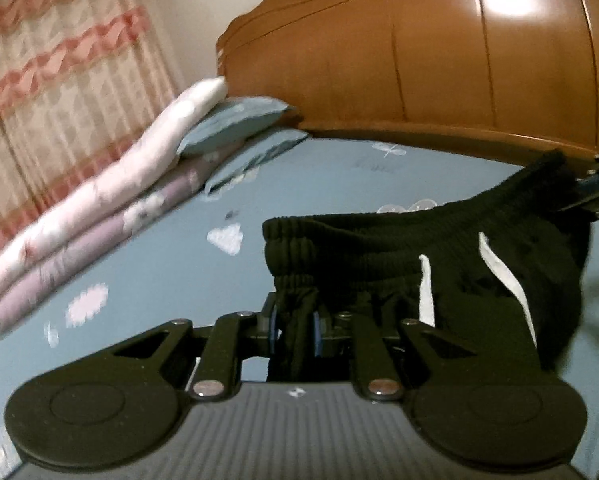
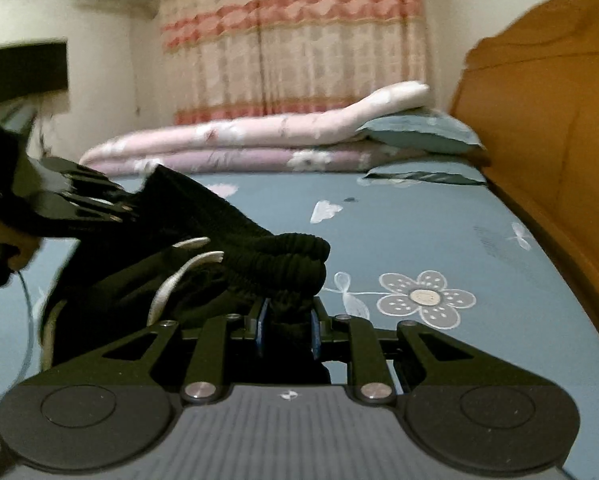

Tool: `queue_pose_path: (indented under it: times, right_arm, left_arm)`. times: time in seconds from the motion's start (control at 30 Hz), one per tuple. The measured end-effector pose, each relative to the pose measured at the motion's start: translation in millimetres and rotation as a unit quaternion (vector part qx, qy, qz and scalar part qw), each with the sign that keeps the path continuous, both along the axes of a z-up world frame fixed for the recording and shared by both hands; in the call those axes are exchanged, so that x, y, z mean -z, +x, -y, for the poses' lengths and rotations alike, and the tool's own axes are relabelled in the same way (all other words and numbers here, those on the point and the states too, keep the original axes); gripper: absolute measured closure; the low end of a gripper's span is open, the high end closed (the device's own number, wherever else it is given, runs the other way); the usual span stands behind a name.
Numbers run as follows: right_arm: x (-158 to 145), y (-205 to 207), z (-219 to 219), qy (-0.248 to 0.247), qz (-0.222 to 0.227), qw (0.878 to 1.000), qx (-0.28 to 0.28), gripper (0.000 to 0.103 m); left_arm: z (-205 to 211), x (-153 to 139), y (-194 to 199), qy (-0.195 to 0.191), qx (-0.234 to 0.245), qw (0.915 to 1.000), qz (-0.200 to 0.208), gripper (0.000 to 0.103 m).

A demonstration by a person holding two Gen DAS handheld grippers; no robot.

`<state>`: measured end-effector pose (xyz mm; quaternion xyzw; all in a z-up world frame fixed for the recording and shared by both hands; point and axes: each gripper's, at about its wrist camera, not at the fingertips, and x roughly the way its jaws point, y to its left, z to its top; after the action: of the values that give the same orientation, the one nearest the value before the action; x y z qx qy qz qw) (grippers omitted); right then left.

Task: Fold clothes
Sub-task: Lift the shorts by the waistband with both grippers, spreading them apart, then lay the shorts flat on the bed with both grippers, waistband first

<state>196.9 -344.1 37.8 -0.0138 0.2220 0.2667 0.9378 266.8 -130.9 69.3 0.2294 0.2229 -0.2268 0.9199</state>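
Now both grippers, left gripper [image 1: 295,330] and right gripper [image 2: 287,330], clench the black shorts [image 1: 419,248] waistband above the bed [image 1: 179,256]; keep it taut and level.

The black shorts [image 1: 379,264] are a dark ribbed knit with a gathered elastic waistband and white curved stripes down the side. They hang stretched and bunched above the blue bed sheet, the waistband held up at two ends and sagging in between. From the right wrist view the waistband of the shorts [image 2: 259,256] is folded double into a thick roll.
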Motion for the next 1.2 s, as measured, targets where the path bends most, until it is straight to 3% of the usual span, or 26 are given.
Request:
queue_pose_path:
  times: [0.2, 0.33, 0.47, 0.7, 0.97, 1.2]
  right_arm:
    - [-12.4, -20.8, 35.4, 0.051, 0.028, 0.998, 0.033, 0.080]
    - [-11.8, -21.9, 52.4, 0.056, 0.031, 0.996, 0.064, 0.080]
    - [9.6, -8.7, 65.9, 0.049, -0.005, 0.993, 0.103, 0.080]
    - [54.3, 7.6, 80.7, 0.038, -0.056, 0.981, 0.180, 0.081]
    - [78.7, -3.5, 96.2, 0.054, -0.084, 0.968, 0.231, 0.082]
    - [114.3, 12.3, 109.6, 0.024, -0.132, 0.951, 0.279, 0.081]
  left_arm:
    - [49.0, -15.2, 19.6, -0.002, 0.040, 0.9989, 0.026, 0.089]
    - [78.6, -17.0, 28.1, -0.018, 0.079, 0.9961, 0.035, 0.089]
    - [113.4, 2.7, 48.7, -0.021, 0.087, 0.9959, 0.007, 0.089]
    - [170.9, 55.5, 74.6, 0.010, 0.108, 0.9933, -0.039, 0.090]
    - [238.8, 82.0, 85.8, 0.031, 0.153, 0.9864, -0.050, 0.090]
    - [275.0, 119.3, 88.2, 0.076, 0.169, 0.9803, -0.068, 0.090]
